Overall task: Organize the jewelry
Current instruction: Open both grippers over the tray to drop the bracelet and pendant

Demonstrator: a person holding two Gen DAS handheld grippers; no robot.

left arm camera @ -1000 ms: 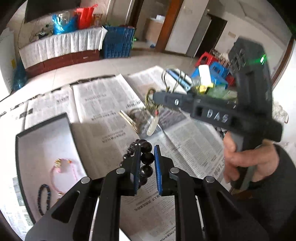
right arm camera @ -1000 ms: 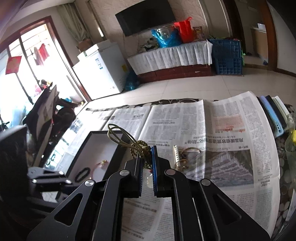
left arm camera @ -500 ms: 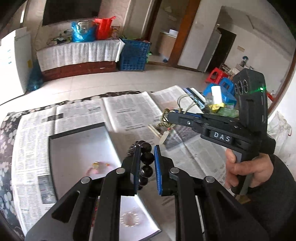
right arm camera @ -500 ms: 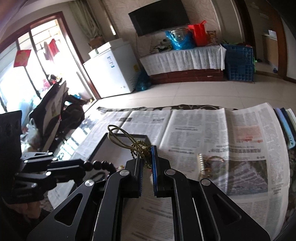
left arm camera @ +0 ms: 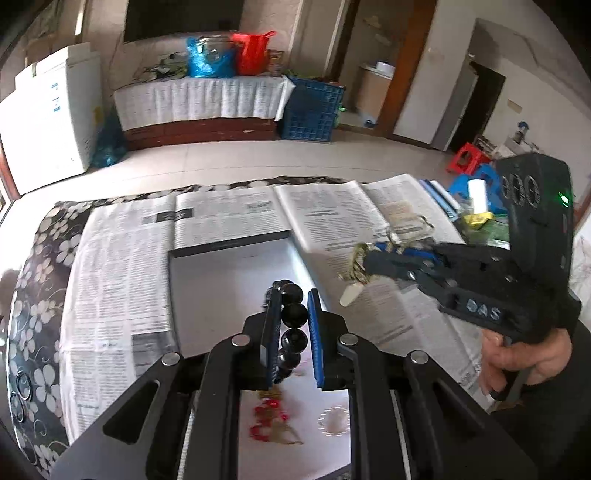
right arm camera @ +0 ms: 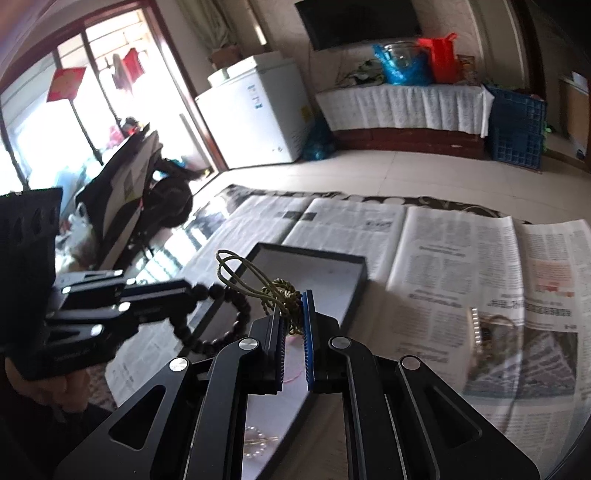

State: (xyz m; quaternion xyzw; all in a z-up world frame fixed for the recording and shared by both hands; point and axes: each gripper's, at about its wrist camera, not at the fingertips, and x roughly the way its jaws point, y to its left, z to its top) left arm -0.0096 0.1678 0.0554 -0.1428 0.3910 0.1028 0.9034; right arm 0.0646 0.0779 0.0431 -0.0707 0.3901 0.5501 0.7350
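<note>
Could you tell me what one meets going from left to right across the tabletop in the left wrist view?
Floral tablecloth → newspaper → tray → black bead bracelet in the left gripper → white pendant under the right gripper → hand.

pale tiled floor [left arm camera: 207, 158] runs across the middle of the frame, black tv [left arm camera: 183, 14] on the wall up top, a white chest freezer [left arm camera: 48, 118] at left, blue crate [left arm camera: 314, 110] centre right, and bright daylight through the red-framed glass doors [right arm camera: 55, 110] at upper left
</note>
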